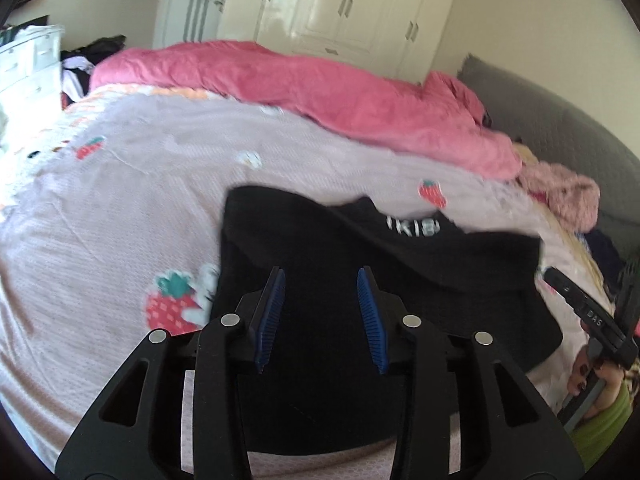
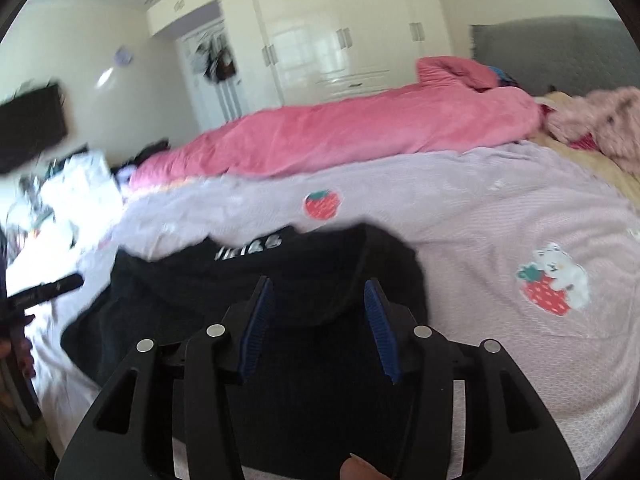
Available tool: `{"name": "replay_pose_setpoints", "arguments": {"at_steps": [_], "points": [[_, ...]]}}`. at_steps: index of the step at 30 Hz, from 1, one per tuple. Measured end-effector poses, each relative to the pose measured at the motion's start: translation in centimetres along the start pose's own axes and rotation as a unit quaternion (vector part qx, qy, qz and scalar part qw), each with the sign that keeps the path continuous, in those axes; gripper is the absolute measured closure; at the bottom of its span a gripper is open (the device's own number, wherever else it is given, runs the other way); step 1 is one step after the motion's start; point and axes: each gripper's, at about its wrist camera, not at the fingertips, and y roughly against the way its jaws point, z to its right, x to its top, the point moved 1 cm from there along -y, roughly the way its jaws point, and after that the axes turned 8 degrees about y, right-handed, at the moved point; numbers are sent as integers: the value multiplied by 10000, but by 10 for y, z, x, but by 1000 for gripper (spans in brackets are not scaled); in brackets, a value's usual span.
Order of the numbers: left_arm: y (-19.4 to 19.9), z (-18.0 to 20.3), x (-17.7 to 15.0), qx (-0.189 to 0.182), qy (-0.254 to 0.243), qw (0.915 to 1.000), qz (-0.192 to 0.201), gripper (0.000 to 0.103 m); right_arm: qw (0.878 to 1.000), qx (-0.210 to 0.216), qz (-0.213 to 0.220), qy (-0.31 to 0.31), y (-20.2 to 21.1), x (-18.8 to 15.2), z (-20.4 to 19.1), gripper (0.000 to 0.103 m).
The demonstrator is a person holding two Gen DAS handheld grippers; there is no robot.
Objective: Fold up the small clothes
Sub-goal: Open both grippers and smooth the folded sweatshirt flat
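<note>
Left to right: the left gripper (image 1: 321,280) stands released, jaws apart over the near edge of the black knit garment with white lettering (image 1: 400,264), nothing pinched; the right gripper (image 2: 319,291) likewise. The garment lies partly folded on the lilac strawberry-print bedsheet (image 1: 120,208). We judge it light, limp and non-slippery, best pinched at corners or hem. Beyond: rolled pink duvet (image 1: 320,88), cream wardrobe (image 1: 348,8).

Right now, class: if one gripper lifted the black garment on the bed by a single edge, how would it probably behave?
The black garment would probably droop limply; it already lies in soft folds. It looks light, being thin cloth. It would likely drag rather than slide over the textured bedsheet.
</note>
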Motion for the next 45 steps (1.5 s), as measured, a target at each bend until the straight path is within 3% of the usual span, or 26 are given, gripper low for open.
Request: {"name": "replay_pose_setpoints", "arguments": {"at_steps": [5,9,15,19,24,32,37,42,45], "points": [[-24,14,-18,54,-396,9983,-414,70,9938,-24,-487,1000,-21,-13,-36,56],[-37,17,-26,142,-510,9971,-556,62,9889,-64,-833,1225,-38,-22,-45,56],[-41,9,-26,135,-371,9975,-579,56,9922,-263,-1030,658,-47,-24,-23,52],[-32,5,-18,77,-250,9988,-406,52,9969,-249,-624,416,-29,-14,-14,51],[-24,-15,-1,197,60,9996,-178,50,9978,-577,-300,135,-19,1,9,48],[-33,-44,37,494,322,9983,-3,48,9931,-932,-508,-498,-32,18,51,48],[-56,-57,49,609,341,9973,-237,47,9854,-1202,-981,-707,-58,24,68,48],[-72,-61,53,582,281,9969,-455,47,9836,-1026,-1067,-1027,-80,28,78,48],[-81,-61,49,571,271,9965,-539,51,9882,-686,-1001,-932,-86,23,76,49]]}}
